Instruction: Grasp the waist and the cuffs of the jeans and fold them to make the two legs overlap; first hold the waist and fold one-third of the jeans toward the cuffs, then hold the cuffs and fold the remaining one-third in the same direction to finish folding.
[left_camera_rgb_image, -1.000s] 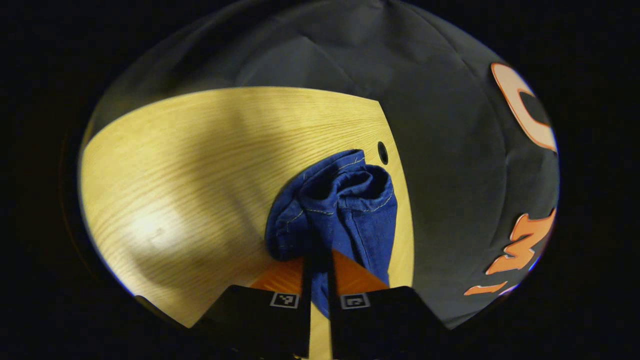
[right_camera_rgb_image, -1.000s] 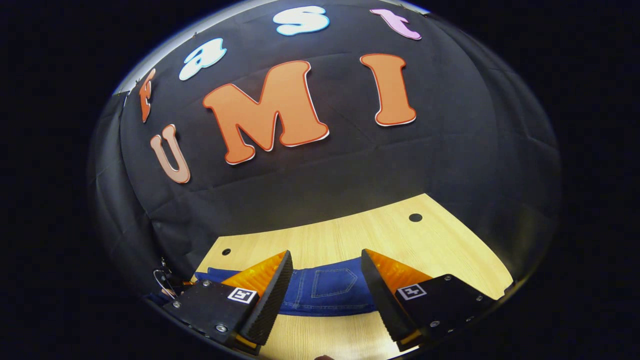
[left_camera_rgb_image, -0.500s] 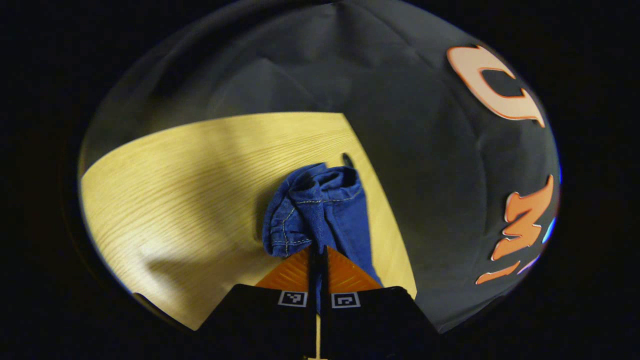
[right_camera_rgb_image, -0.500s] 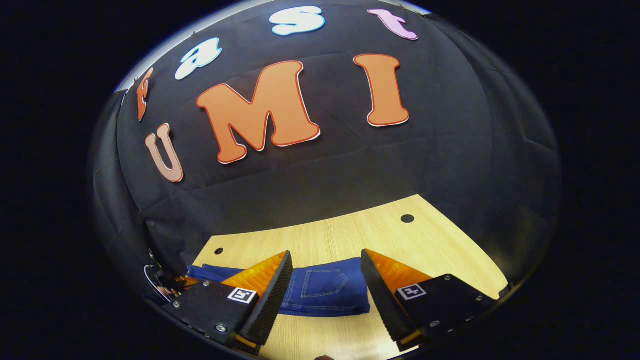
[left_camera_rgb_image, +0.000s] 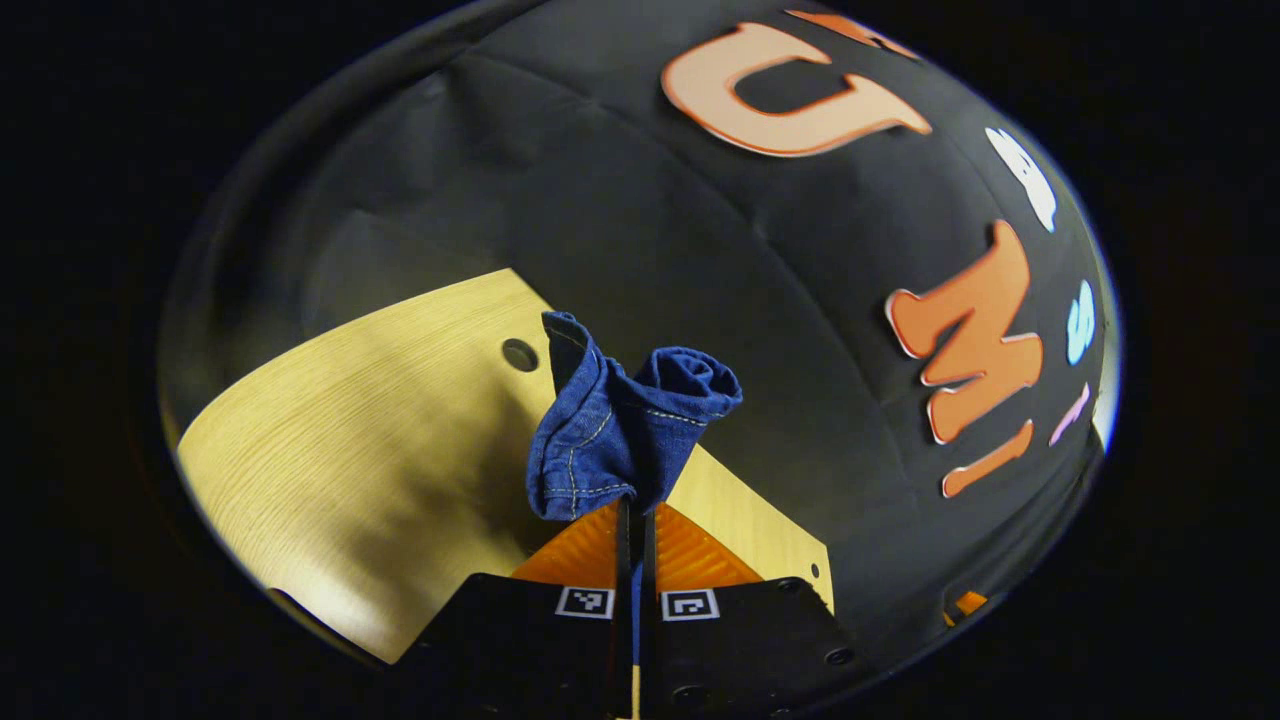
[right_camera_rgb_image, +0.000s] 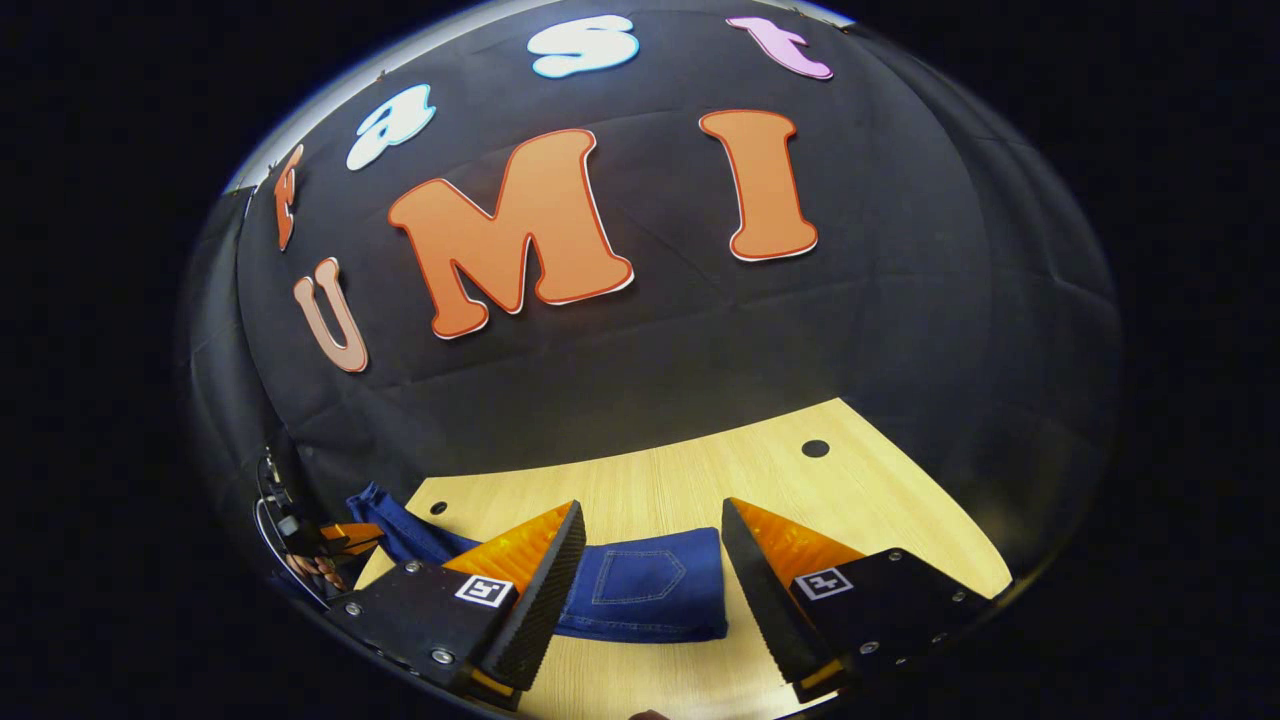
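Note:
In the left gripper view, the blue jeans' cuffs (left_camera_rgb_image: 625, 430) bunch up right above my left gripper (left_camera_rgb_image: 634, 520), which is shut on the denim and holds it lifted off the wooden table (left_camera_rgb_image: 360, 440). In the right gripper view the folded waist part of the jeans (right_camera_rgb_image: 645, 590), back pocket up, lies flat on the table (right_camera_rgb_image: 720, 475) between and beyond my right gripper's (right_camera_rgb_image: 652, 555) fingers; that gripper is open and hovers above the cloth. At the far left of that view the raised cuff end (right_camera_rgb_image: 395, 525) leads to the other gripper (right_camera_rgb_image: 335, 540).
The black cloth wall (right_camera_rgb_image: 620, 350) stands close behind the table's far edge. Small round holes mark the tabletop: one (right_camera_rgb_image: 815, 448) at the right, one (right_camera_rgb_image: 438, 508) at the left, and one (left_camera_rgb_image: 519, 354) near the lifted cuffs.
My left gripper has lifted the cuffs off the table and swung, so the wall now takes up more of its view. The right gripper has barely moved; the jeans' cuff end rises at its left.

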